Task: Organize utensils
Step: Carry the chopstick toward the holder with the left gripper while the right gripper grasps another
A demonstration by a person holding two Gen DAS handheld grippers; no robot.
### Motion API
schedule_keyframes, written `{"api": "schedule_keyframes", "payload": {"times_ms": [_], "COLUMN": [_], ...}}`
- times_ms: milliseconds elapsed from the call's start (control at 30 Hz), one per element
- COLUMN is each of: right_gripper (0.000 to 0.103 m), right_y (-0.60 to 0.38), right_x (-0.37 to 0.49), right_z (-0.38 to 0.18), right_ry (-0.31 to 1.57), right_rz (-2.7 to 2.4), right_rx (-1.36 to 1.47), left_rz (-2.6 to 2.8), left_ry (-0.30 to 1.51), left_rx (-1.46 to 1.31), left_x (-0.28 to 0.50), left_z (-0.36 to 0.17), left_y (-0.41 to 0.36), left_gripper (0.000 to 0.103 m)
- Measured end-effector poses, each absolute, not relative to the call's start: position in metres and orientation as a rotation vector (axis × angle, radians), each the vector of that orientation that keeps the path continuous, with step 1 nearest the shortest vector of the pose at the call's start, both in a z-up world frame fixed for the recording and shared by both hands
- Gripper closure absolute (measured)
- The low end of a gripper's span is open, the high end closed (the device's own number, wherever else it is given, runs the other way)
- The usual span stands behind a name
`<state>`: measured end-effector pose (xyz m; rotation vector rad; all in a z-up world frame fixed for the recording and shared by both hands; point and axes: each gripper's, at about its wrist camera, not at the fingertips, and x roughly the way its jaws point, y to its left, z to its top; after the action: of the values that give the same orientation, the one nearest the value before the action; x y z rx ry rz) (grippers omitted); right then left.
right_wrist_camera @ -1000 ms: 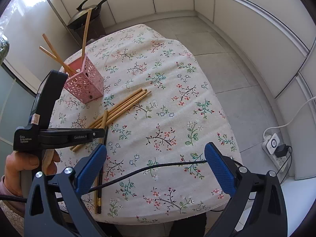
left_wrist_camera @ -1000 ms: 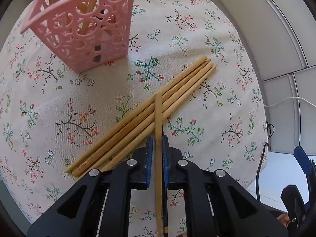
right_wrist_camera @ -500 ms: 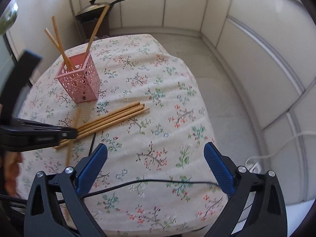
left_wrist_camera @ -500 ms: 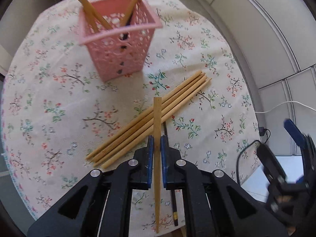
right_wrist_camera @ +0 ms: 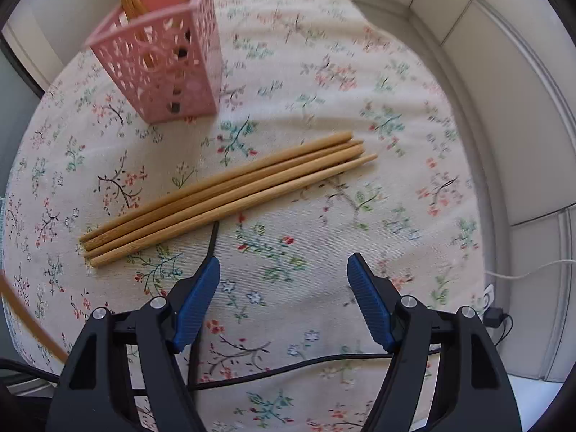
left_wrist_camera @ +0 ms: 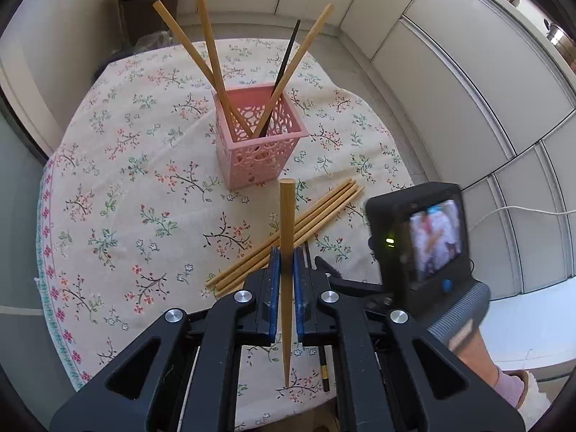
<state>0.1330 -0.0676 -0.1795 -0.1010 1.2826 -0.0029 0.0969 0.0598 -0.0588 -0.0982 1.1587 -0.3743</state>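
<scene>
Floral-clothed worktop (left_wrist_camera: 108,187) by white cabinet panels, chopsticks being sorted into a pink basket

Left claw (left_wrist_camera: 284,280) is clenched on one wooden chopstick (left_wrist_camera: 287,237), blunt end up and pointed tip down, held above the cloth in front of the pink basket (left_wrist_camera: 259,151); that basket stands upright holding three wooden chopsticks and one dark one, all leaning outward. Four loose wooden chopsticks (right_wrist_camera: 223,194) lie side by side, touching, on the cloth just in front of the basket, and a dark chopstick (right_wrist_camera: 213,237) pokes out from under them toward the right claw (right_wrist_camera: 282,302), which hangs released, blue pads wide apart, near the bundle but not touching it. A black cable (right_wrist_camera: 288,367) crosses the cloth by the right claw
</scene>
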Motion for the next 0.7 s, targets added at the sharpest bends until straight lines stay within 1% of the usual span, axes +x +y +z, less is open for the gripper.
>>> {"api": "schedule_keyframes", "payload": {"times_ms": [167, 200, 233, 267, 300, 500, 600, 700], "right_gripper": [0.032, 0.041, 0.048, 0.052, 0.053, 0.054, 0.054, 0.05], "right_y": [-0.056, -0.056, -0.057, -0.058, -0.056, -0.057, -0.061, -0.064], "right_x": [0.139, 0.14, 0.14, 0.14, 0.139, 0.131, 0.13, 0.129], "right_z": [-0.194, -0.194, -0.194, -0.194, -0.194, -0.19, -0.18, -0.17], "right_ry": [1.302, 1.303, 1.311, 1.318, 1.315, 1.305, 1.307, 1.292], "right_rz": [-0.02, -0.019, 0.003, 0.019, 0.021, 0.023, 0.052, 0.072], "right_rx": [-0.125, -0.11, -0.071, -0.039, -0.047, -0.034, 0.048, 0.068], "left_rz": [-0.374, -0.37, -0.366, -0.362, -0.359, -0.348, -0.342, -0.337], "left_ry": [1.112, 1.1, 1.092, 1.085, 1.082, 1.08, 1.079, 1.079], "left_rx": [-0.089, -0.088, -0.087, -0.092, -0.097, -0.108, -0.113, -0.119], "left_x": [0.092, 0.092, 0.091, 0.092, 0.092, 0.093, 0.094, 0.095], "left_z": [-0.044, -0.041, -0.039, -0.037, -0.037, -0.038, -0.038, -0.038], "left_y": [0.068, 0.071, 0.072, 0.075, 0.076, 0.08, 0.082, 0.085], "left_gripper": [0.096, 0.096, 0.096, 0.096, 0.096, 0.096, 0.096, 0.096]}}
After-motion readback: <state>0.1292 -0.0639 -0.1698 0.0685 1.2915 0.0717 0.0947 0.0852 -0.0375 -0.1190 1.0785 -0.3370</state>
